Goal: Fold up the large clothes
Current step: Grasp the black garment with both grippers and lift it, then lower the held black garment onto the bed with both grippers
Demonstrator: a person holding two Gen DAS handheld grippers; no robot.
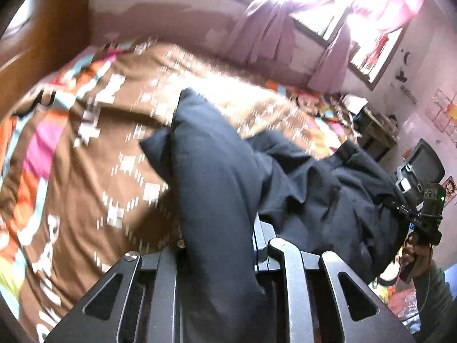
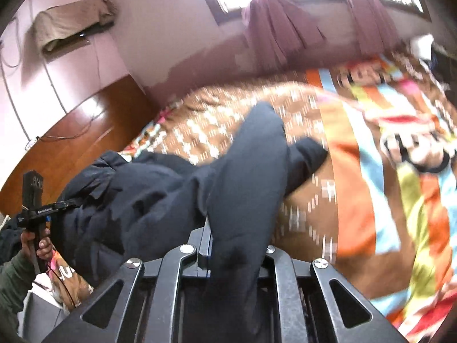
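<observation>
Left wrist view: the left claw is clamped on a fold of the black garment, which hides its fingertips. Beyond it the cloth trails toward the right of the frame, over the patterned bedspread, which is smeared by blur. At the right edge the right claw is partly cut off. In the right wrist view, that claw likewise grips the garment, its tips buried; purple curtains hang at the top.
</observation>
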